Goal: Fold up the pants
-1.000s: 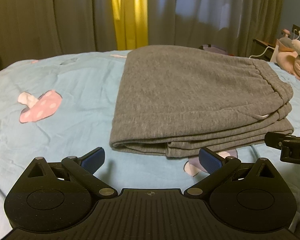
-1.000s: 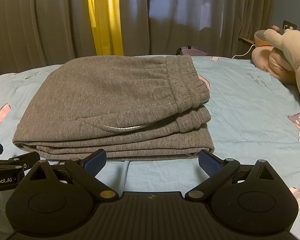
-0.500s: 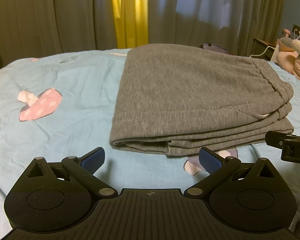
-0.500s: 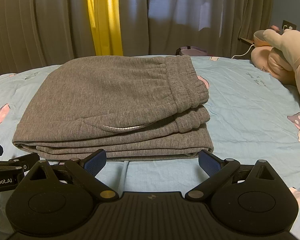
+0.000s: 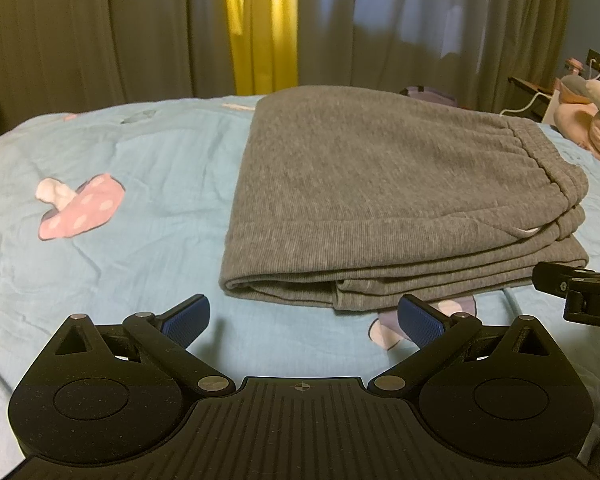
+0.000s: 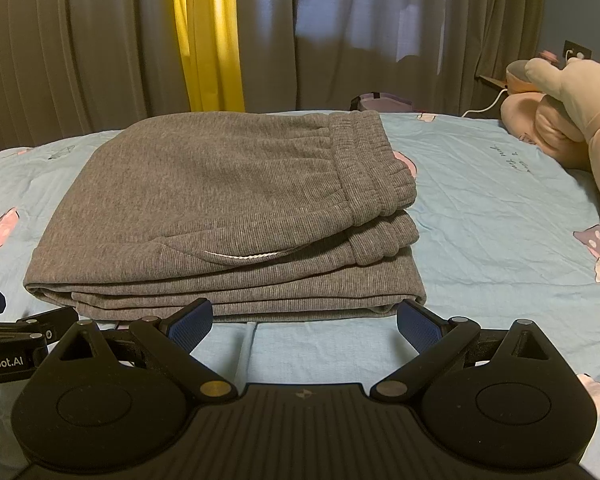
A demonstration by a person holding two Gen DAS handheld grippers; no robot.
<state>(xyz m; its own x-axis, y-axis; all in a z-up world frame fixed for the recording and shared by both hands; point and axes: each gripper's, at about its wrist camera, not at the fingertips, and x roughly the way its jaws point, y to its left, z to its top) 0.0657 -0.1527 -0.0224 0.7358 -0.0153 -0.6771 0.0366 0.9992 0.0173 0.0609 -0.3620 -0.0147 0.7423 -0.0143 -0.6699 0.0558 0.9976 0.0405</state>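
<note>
Grey sweatpants (image 5: 388,196) lie folded into a thick rectangular stack on the light blue bedsheet (image 5: 120,248), with the elastic waistband on the right. In the right wrist view the same pants (image 6: 220,208) fill the middle, waistband (image 6: 368,168) on top at the right. My left gripper (image 5: 303,318) is open, just short of the stack's near left corner, holding nothing. My right gripper (image 6: 305,322) is open too, its blue pads (image 6: 190,326) almost at the stack's near edge, nothing between them. Each gripper's tip shows at the edge of the other's view.
Pink plush toys (image 6: 572,116) lie on the bed at the far right. Grey and yellow curtains (image 5: 260,28) hang behind the bed. The sheet has mushroom prints (image 5: 80,216). A wall socket with a white cable (image 5: 598,66) is at the far right.
Both cameras have drifted very slightly; the pants have not moved and both grippers remain open and empty.
</note>
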